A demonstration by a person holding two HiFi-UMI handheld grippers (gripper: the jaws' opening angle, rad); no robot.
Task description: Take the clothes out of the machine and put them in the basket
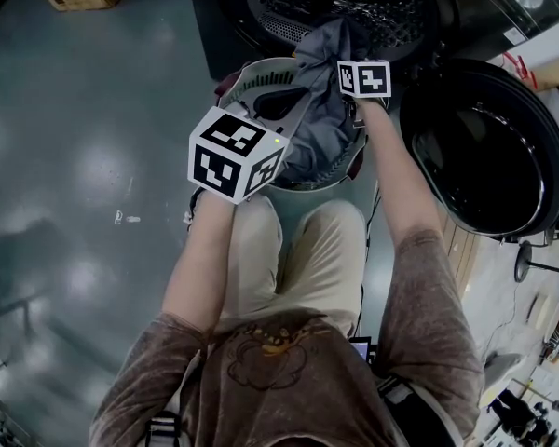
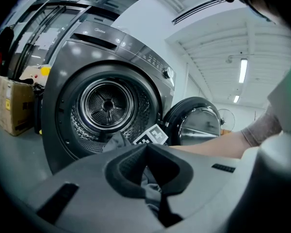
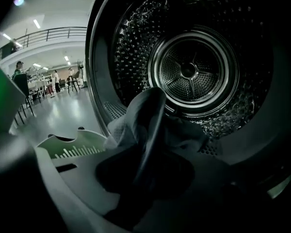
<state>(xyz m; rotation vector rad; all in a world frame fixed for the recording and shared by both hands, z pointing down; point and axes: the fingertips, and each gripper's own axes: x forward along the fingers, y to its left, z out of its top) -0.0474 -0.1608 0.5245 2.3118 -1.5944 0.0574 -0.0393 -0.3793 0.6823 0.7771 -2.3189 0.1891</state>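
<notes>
Right gripper (image 3: 146, 149) pinches grey garment (image 3: 136, 120) above basket (image 1: 250, 69); left gripper (image 2: 153, 181) pinches it too; washer (image 2: 111, 52) print unreadable.

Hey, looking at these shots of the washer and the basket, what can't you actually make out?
- The basket contents: head view, the grey garment covers them.
- The drum floor near the opening: right gripper view, the garment clamped in the right gripper blocks it.
- One garment or two: the left gripper also pinches grey cloth; no view shows whether it is the same piece.
- The control panel labels: left gripper view, too small.
</notes>
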